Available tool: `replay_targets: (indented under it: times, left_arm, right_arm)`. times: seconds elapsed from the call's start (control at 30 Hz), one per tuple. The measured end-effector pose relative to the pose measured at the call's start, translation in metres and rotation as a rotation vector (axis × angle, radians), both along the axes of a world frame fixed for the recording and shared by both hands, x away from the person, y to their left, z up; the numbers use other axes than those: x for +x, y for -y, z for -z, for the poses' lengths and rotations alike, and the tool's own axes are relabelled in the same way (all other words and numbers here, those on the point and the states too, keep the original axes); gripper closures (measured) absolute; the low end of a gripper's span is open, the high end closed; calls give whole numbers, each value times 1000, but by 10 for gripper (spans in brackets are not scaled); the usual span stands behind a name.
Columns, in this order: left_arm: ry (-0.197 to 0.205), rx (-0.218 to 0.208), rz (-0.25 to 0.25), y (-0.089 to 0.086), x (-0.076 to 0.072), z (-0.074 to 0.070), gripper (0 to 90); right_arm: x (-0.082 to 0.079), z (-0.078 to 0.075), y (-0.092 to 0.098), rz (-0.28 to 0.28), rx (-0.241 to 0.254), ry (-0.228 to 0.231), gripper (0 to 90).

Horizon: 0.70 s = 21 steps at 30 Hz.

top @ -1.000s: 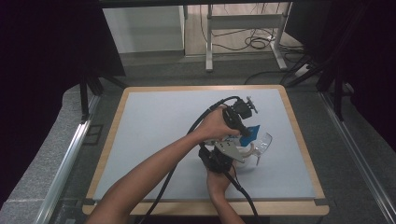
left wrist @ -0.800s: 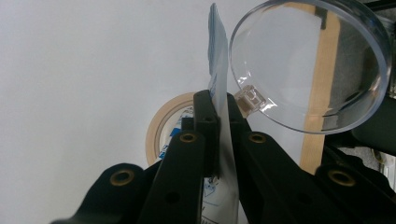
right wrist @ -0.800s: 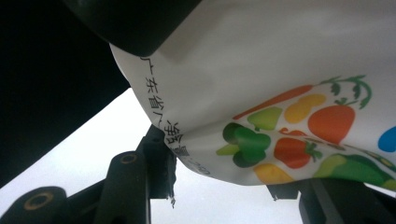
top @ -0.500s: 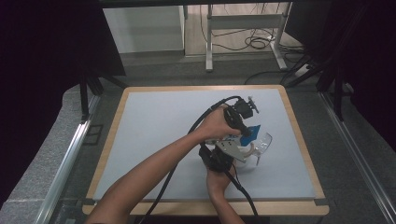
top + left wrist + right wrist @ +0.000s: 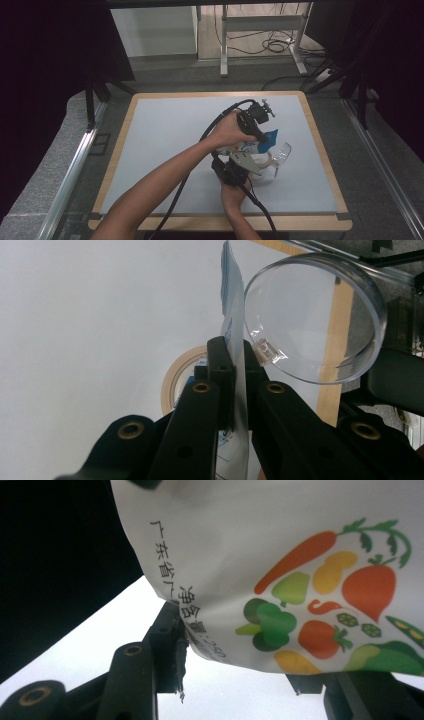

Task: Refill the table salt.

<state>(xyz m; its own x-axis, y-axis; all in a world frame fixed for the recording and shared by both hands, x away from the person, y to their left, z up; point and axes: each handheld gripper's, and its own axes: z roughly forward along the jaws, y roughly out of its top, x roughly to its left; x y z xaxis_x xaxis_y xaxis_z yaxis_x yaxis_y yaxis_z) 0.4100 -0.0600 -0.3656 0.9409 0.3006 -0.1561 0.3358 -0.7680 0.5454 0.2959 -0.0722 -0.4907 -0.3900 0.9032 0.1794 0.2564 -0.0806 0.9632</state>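
Observation:
A packet [image 5: 269, 137] with a blue top and a white face printed with vegetables [image 5: 300, 555] hangs upright over the right half of the table. My left gripper [image 5: 262, 132] comes in from above and is shut on its thin top edge [image 5: 232, 300], the jaws [image 5: 235, 347] pinching it flat. Below, my right gripper [image 5: 250, 155] points up at the packet's lower end. Its jaws [image 5: 240, 650] have just been opening. The packet's bottom edge hangs between them, brushing the left finger [image 5: 170, 630], and I see no grip on it.
A clear round plastic lid [image 5: 282, 152] [image 5: 315, 315] lies just right of the packet. A roll of tape [image 5: 265, 161] [image 5: 175, 382] lies flat beneath it. The pale blue mat [image 5: 165, 140] has a wooden border [image 5: 320, 145]. Cables trail from both grippers.

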Motion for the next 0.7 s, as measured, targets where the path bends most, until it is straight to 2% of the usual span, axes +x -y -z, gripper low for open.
replay_targets:
  times: [0.1,0.7]
  left_arm:
    - [3,6,1,1,-1,1,900]
    - [-3,-7,10,-1,-4,-1,900]
  right_arm:
    - [1,1,-1,-11,-27,-3,492]
    - [5,7,0,-10,-83,-25,474]
